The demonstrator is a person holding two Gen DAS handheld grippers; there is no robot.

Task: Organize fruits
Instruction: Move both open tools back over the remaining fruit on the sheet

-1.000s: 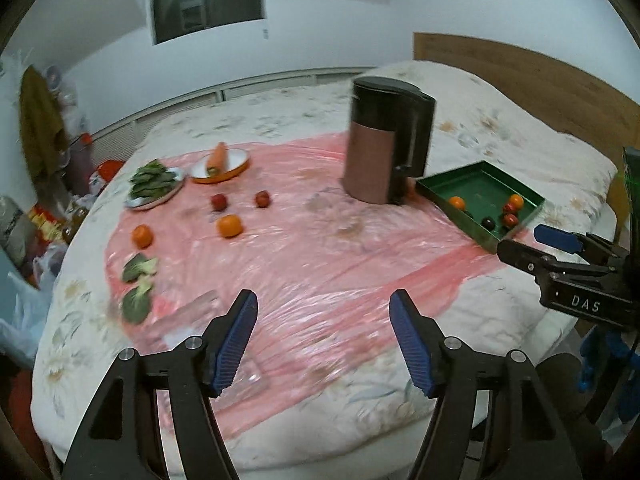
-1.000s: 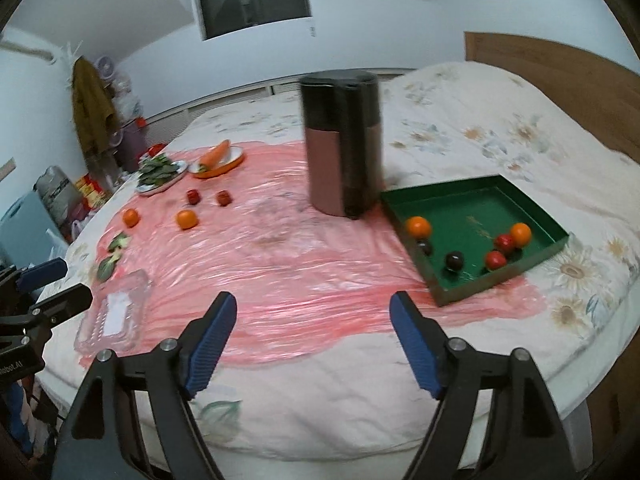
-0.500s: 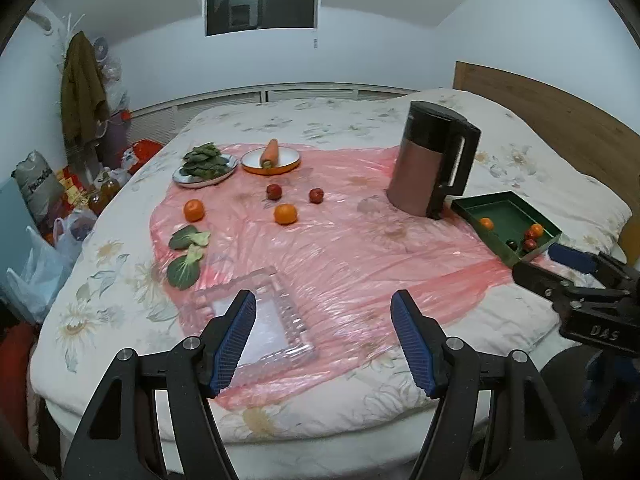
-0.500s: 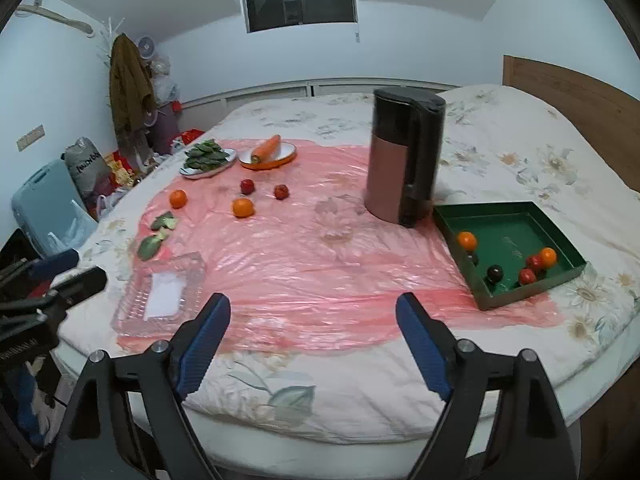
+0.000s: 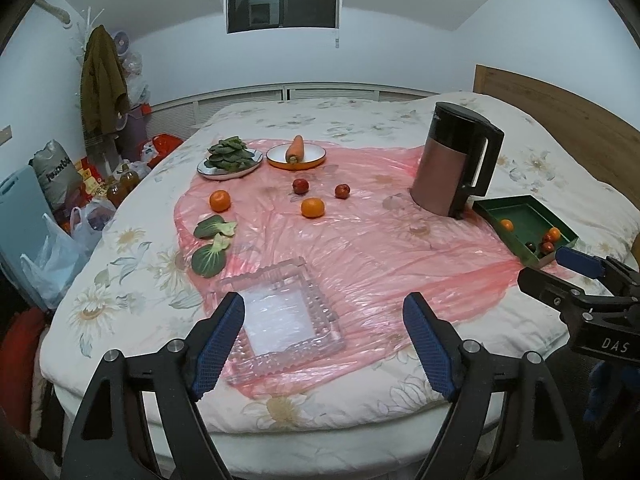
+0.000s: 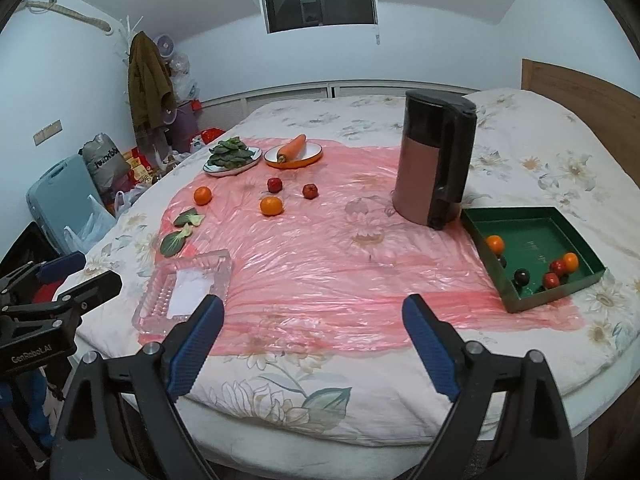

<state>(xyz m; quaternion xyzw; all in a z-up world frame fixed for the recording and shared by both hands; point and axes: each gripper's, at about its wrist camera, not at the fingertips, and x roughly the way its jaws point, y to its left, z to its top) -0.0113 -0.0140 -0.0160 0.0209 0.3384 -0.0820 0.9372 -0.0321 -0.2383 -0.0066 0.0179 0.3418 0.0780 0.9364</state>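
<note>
Two oranges (image 5: 220, 201) (image 5: 312, 207) and two small red fruits (image 5: 300, 185) (image 5: 342, 190) lie loose on the pink plastic sheet (image 5: 360, 248) on the bed. A green tray (image 6: 516, 212) at the right holds several small fruits: orange (image 6: 495, 244), red (image 6: 552, 280) and dark (image 6: 521, 277). My left gripper (image 5: 324, 344) hovers over the bed's near edge above a clear glass tray (image 5: 280, 312). Its jaws are opening with nothing between them. My right gripper (image 6: 314, 336) is open and empty at the near edge, left of the green tray.
A tall brown-and-black kettle (image 5: 452, 164) stands beside the green tray (image 5: 520, 208). At the back are a plate of leafy greens (image 5: 230, 160) and an orange plate with a carrot (image 5: 296, 156). Two bok choy leaves (image 5: 208, 256) lie at the sheet's left edge. Bags clutter the floor to the left.
Both grippers have drawn back from the bed and rolled level. The glass tray has come into the left wrist view. The left jaws now stand wider apart.
</note>
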